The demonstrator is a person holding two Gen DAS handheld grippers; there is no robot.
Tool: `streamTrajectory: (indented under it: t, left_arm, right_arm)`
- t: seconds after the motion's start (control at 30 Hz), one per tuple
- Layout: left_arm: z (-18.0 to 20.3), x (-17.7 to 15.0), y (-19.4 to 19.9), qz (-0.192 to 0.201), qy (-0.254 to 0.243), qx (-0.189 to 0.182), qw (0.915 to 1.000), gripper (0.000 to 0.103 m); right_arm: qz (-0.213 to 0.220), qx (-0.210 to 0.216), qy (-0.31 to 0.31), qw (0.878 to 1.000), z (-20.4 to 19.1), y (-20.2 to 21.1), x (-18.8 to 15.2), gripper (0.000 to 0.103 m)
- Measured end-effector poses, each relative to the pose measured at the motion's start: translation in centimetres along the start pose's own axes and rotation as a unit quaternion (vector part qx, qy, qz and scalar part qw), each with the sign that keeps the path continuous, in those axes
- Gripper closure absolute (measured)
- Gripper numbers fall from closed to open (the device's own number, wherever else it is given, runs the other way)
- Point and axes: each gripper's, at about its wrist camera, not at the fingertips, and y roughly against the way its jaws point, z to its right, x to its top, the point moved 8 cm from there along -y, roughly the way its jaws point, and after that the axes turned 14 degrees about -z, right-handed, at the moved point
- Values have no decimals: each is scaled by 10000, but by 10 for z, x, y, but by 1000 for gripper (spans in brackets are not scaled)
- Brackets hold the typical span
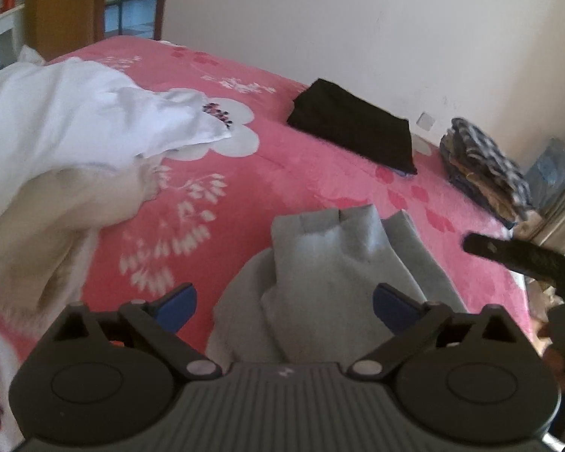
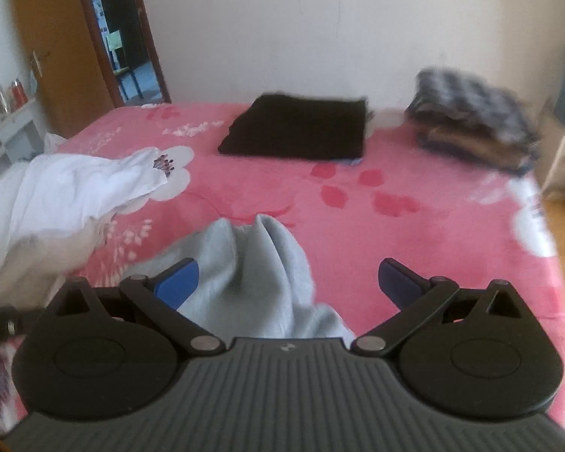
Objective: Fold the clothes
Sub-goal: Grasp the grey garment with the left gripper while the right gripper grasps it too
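Hovering low over the bed, the left hand-held gripper has its blue-padded fingers spread wide, nothing between them; the grey garment lies on the bedspread right under and ahead of it, partly folded with a narrower layer on top. Right hand-held gripper is likewise wide open and empty, the same grey garment bunched in ridges below it (contact with either pad can't be told). Right gripper's black finger pokes into the left view at the bed's right edge. Further out on the pink floral bedspread: a crumpled white garment pile to the left, a folded black garment lying flat near the wall, and a stack of folded checked clothes at the far right corner, blurred. Wooden door stands at back left.
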Motion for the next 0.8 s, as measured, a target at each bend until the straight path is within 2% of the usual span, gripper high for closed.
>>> streamTrajectory:
  t: [0.03,0.13,0.23,0.3,0.33,0.37,0.4,0.47,0.53,0.67,0.8]
  left_arm:
    - [2,5,-11,-69,-101,51,9999,6]
    - [11,14,-50,-441,-484,217,9976,18]
    - [22,11,-80,-900,-710,140,9933,38]
    - [28,7,-91,-1039,-773,78,9915,60]
    - [30,4,-93,-1037,-785,104,9915,68]
    - [33,2,-91,-1027,-834,95,9912,84]
    - [35,0,-89,-1016,-886,82,9908,92]
    - [41,-6,-82,-946,-1047,91,9900,98]
    - [46,-14,-72,-819,-1256,111,9886,100]
    - [62,-41,-48,-671,-1613,-184,9845,100]
    - [85,-80,-21,-594,-2115,-454,9745,100]
  right_arm:
    - [-125,141,-100,9998,3,-18,11,1]
    - [-727,552,-460,9948,9,-73,27,1]
    - [-1329,965,-836,9829,14,-114,27,3]
    - [-1726,1190,-1061,9720,14,-133,20,15]
    - [-1801,1258,-1137,9689,13,-134,15,29]
    - [-1843,1293,-1205,9668,12,-135,11,46]
    - [-1767,1245,-1240,9684,13,-130,9,52]
    - [-1586,1392,-1335,9683,14,-117,5,79]
    - [-1438,1680,-1480,9639,18,-104,0,88]
    - [-1154,2149,-1337,9605,16,-63,-17,93]
    - [-974,2378,-1027,9609,14,-8,-45,94]
